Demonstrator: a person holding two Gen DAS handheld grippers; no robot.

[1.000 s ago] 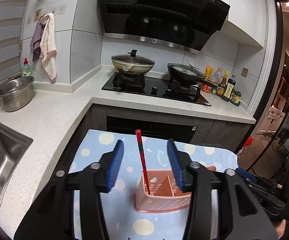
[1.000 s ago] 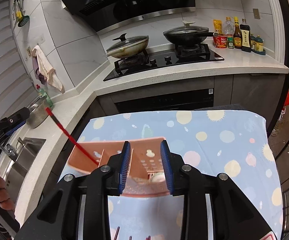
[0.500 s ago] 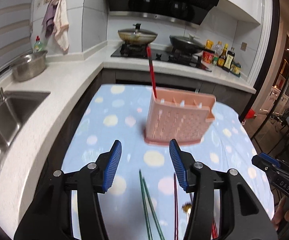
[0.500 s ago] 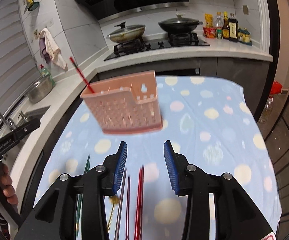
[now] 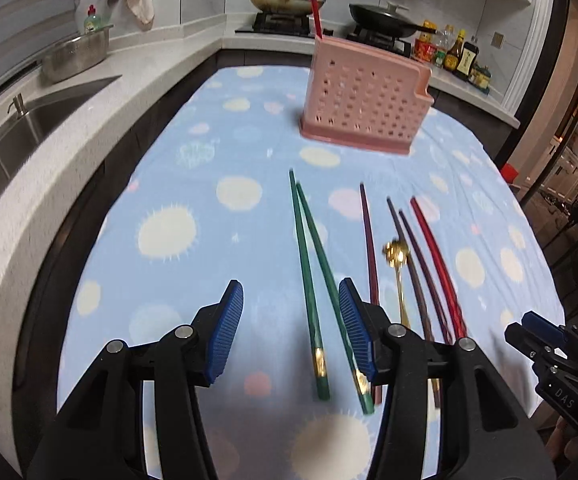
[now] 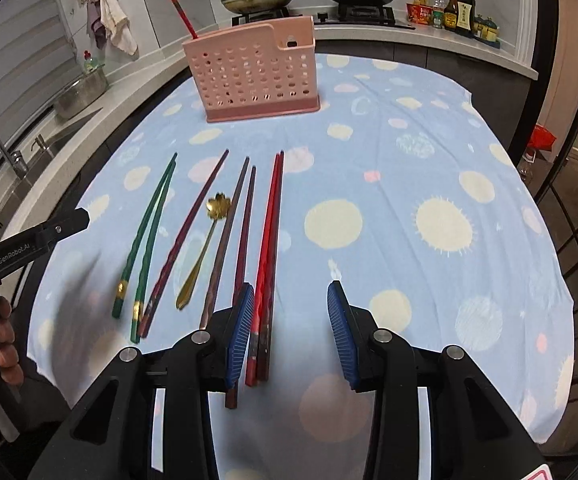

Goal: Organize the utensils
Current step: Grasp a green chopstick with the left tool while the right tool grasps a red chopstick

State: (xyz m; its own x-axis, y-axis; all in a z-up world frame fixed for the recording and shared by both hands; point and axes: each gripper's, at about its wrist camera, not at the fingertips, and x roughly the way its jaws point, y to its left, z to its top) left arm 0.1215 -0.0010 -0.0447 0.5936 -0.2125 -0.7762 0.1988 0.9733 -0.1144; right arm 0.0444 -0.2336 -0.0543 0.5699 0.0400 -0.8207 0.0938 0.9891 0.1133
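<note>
From the left wrist, a blue tablecloth (image 5: 169, 184) dotted with pale suns covers the table beside a speckled counter and steel sink (image 5: 45, 108). The left gripper (image 5: 291, 334) hangs over a pair of green chopsticks (image 5: 309, 276) with jaws apart, gripping nothing. The pink utensil holder (image 5: 365, 108), one red chopstick (image 5: 314, 4) standing in it, sits farther off than a second ago.

From the right wrist, the right gripper (image 6: 291, 334) is parted and empty, jaws widened slightly, above the red chopsticks (image 6: 269, 240). A gold spoon (image 6: 205, 248) lies among dark chopsticks. The holder, close under it before, now stands well ahead.
</note>
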